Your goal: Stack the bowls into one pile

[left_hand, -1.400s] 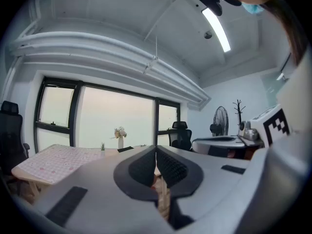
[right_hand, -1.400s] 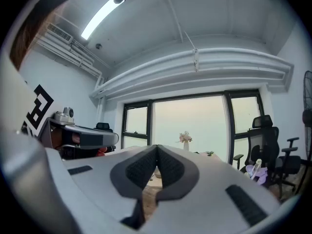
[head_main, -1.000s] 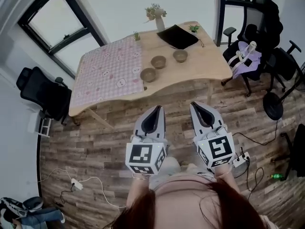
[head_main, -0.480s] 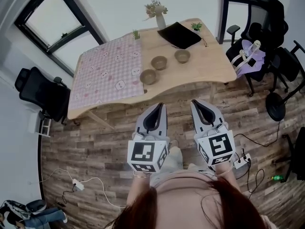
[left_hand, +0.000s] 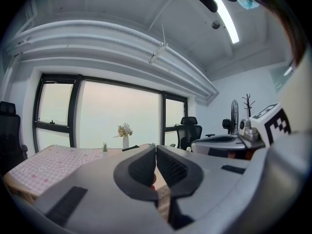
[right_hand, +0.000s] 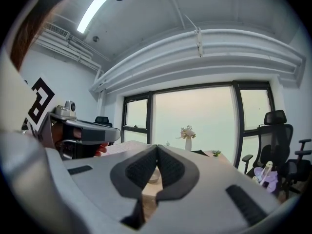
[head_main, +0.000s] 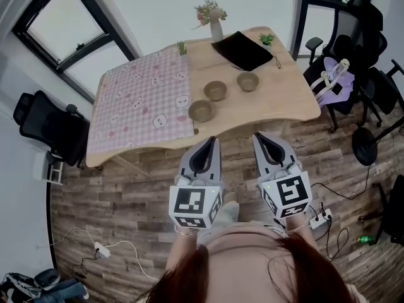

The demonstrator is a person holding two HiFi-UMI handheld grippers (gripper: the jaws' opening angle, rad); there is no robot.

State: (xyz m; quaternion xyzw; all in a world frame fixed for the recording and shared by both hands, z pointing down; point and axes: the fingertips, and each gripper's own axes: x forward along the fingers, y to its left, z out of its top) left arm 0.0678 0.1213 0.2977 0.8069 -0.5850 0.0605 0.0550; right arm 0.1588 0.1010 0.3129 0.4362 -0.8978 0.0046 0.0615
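Stacking looks unstarted: left claw (head_main: 209, 141) and right claw (head_main: 261, 137), both closed and empty, must first reach the round brown bowls (head_main: 215, 91).

No lettering, number, brand or sign can be read on anything in these views.

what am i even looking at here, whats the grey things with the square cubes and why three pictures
No robot here: a person holds a claw in each hand; the marker cubes are part of them. The top-down picture comes from a head camera, showing the left claw and right claw. The other two come from cameras riding on each claw, looking along its jaws. Both are shut and hold nothing. Ahead is a wooden table with a pink cloth, a vase and three separate bowls, not yet stacked.
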